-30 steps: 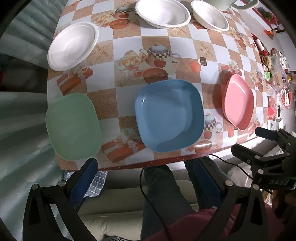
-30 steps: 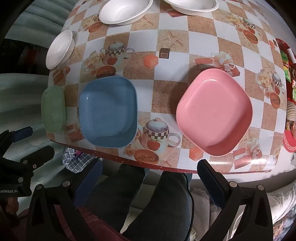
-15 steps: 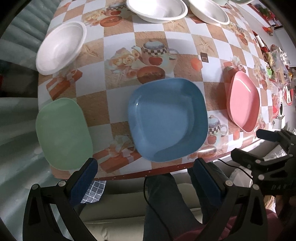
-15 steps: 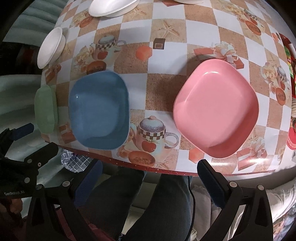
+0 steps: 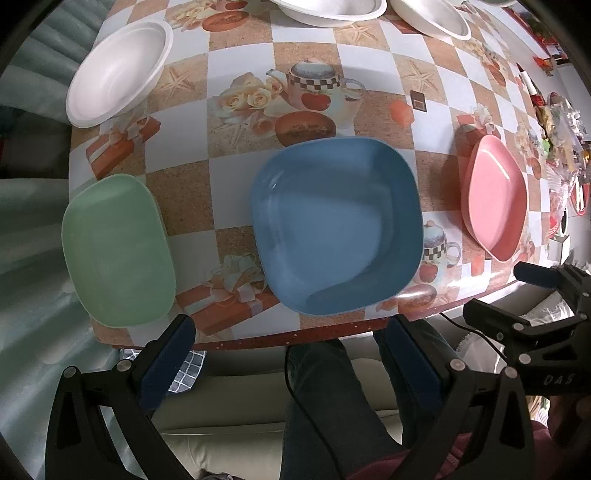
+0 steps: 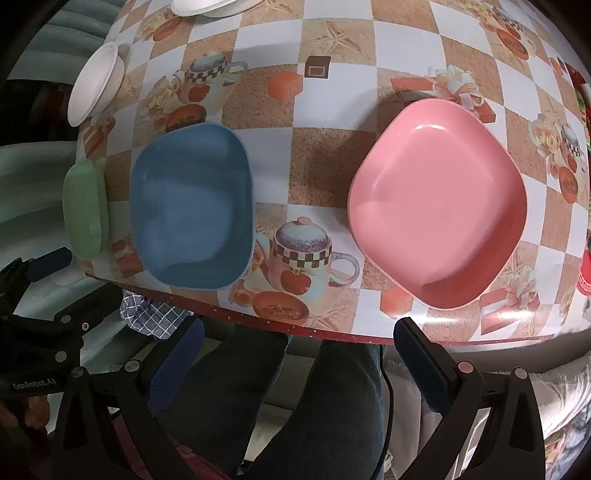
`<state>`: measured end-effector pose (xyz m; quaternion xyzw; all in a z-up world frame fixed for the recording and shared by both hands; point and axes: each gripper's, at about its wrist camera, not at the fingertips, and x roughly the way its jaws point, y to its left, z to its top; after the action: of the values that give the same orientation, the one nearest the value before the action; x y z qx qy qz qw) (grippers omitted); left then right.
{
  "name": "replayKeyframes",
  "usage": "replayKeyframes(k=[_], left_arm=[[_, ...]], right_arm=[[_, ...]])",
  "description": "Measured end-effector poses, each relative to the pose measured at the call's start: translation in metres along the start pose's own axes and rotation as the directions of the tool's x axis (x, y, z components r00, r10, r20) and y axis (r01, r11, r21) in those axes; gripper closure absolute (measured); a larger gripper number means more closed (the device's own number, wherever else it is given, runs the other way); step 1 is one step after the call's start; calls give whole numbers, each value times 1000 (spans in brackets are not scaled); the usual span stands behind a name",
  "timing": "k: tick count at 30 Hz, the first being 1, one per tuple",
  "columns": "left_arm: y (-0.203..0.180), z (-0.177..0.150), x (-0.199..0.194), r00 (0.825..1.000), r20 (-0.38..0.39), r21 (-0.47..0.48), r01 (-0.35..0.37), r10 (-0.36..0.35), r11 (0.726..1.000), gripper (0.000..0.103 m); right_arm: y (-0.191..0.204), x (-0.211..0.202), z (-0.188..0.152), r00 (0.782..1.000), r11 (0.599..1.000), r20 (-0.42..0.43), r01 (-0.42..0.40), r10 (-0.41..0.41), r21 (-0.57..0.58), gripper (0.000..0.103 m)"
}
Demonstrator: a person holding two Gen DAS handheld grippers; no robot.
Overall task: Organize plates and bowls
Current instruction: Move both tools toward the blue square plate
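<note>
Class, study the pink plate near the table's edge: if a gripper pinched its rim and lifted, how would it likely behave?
The pink plate looks like thin moulded plastic, so probably light and stiff. Its glossy highlights suggest a slippery rim, so it might slide between the pads. Its broad, shallow shape should not roll, though held by one edge it would likely tilt.

Two white bowls point(image 5: 334, 9) cut by top edge.

A worktop point(image 5: 184, 192) with a checked, teapot-printed cover carries a green plate point(image 5: 116, 251), blue plate point(image 5: 336, 225) and pink plate point(image 5: 493, 206) along its near edge, well apart. White bowls point(image 5: 118, 77) sit farther back.
</note>
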<state>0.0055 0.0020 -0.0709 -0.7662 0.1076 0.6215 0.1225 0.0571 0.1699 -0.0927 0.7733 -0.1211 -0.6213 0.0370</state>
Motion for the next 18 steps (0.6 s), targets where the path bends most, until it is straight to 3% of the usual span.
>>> replayKeyframes(k=[18], left_arm=[[2,-1,12,1000,-26,-7,-2,2,1000,0]], right_arm=[[-1,7,1,1000,1000,-30,-2,2,10,0]])
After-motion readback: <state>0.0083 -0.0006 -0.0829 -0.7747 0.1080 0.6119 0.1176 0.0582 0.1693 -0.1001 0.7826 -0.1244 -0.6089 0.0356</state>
